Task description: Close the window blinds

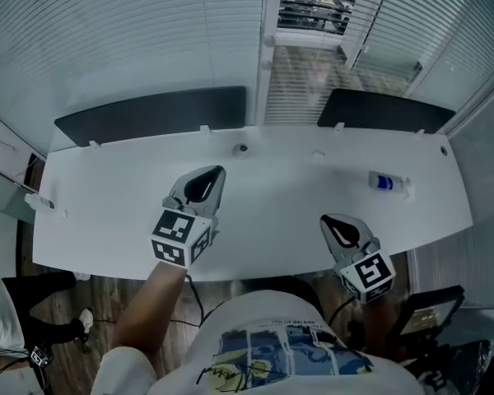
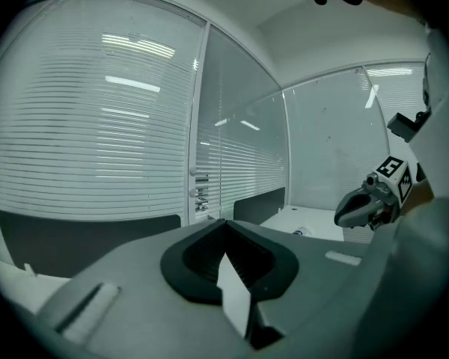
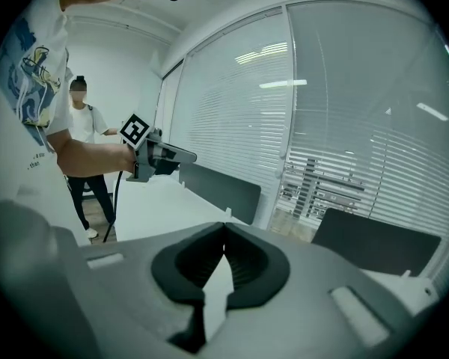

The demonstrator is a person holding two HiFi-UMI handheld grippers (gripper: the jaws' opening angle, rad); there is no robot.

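Blinds (image 1: 132,48) hang behind the far edge of the white desk (image 1: 107,212) and run its whole width. Their slats are lowered over the glass on the left. At the desk's left end a second person (image 3: 82,126) stands on the wood floor. A dark panel (image 1: 152,115) stands upright along the left half of the desk's far edge.

Over the desk's middle, nearer its front edge, the left gripper (image 1: 219,172) hangs above the top and points toward the far edge. Its fingers are pressed together at the tips with nothing between them. Behind the desk's centre a narrow section of blind (image 1: 309,64) has its slats turned open, so shelves beyond the glass show through.

Right of centre, close to the desk's front edge, the right gripper (image 1: 326,220) also hangs clear of the top. Its fingers meet at the tips and are empty. Both grippers are well apart from the blinds.

A small white bottle with a blue label (image 1: 389,183) lies on the desk's right part. Behind it a second dark panel (image 1: 383,109) lines the far edge.
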